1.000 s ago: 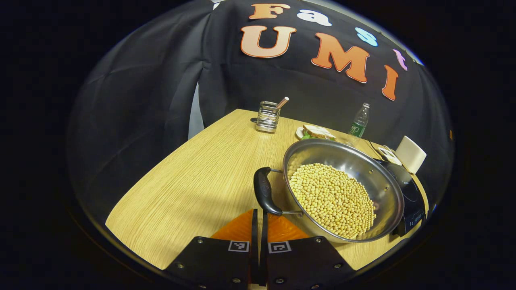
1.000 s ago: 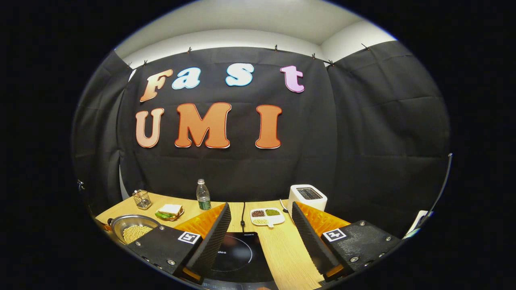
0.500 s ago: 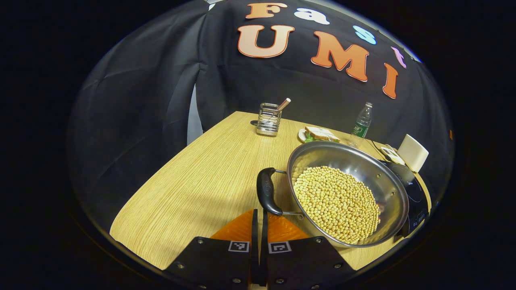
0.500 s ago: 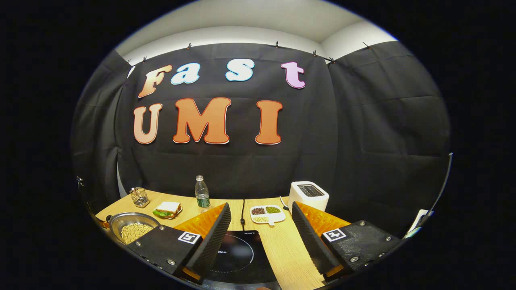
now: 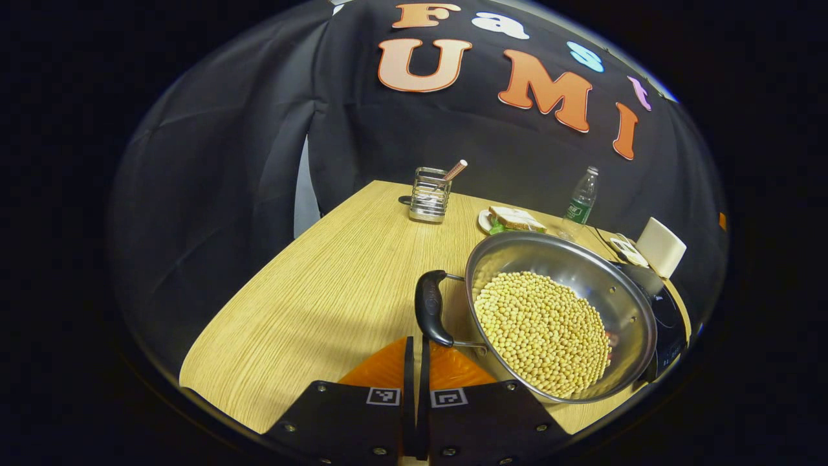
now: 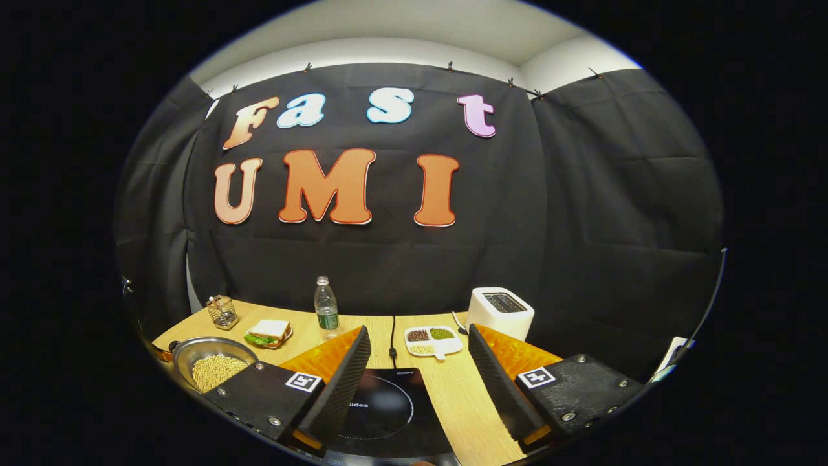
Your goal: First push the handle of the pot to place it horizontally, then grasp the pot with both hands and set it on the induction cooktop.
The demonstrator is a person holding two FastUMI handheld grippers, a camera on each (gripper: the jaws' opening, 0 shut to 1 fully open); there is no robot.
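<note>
The pot (image 5: 559, 310), filled with pale beans (image 5: 543, 331), is seen on the wooden bench (image 5: 323, 291), touching the induction cooktop (image 6: 381, 408) at its far side. Its black handle (image 5: 430, 307) is met just beyond the left tongs (image 5: 414, 353), which are pressed together with nothing between them. The right tongs (image 6: 419, 375) are held wide apart above the cooktop — part of a brand word, "idea", can be read on the glass. Behind the pot a labelled bottle (image 5: 580, 199) is stood; its writing is too small to read.
</note>
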